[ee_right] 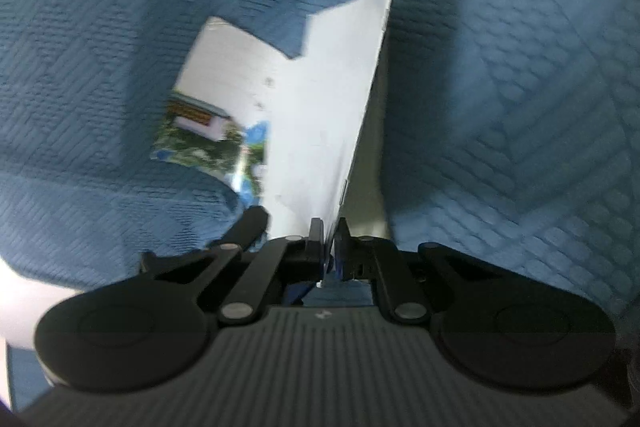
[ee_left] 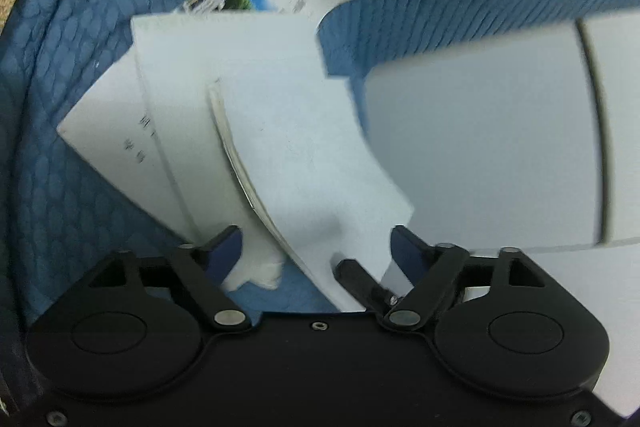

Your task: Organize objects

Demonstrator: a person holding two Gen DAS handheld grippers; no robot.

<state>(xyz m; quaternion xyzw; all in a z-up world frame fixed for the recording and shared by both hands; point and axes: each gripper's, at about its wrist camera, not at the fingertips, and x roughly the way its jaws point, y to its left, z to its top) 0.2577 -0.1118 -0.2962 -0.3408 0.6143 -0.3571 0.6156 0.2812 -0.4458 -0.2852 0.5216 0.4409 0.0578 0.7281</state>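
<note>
Right gripper (ee_right: 329, 247) clamped on thin white card sheet (ee_right: 332, 115), edge-up at 12 o'clock over blue quilted cloth (ee_right: 500, 107); left gripper (ee_left: 316, 247) wide, straddling white sheets (ee_left: 280, 131) unpinched; lift slowly, keep grip firm, avoid bending

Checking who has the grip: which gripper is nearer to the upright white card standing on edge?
Right. The right gripper is shut on the upright white card's lower edge; the left gripper is open over other white cards.
</note>
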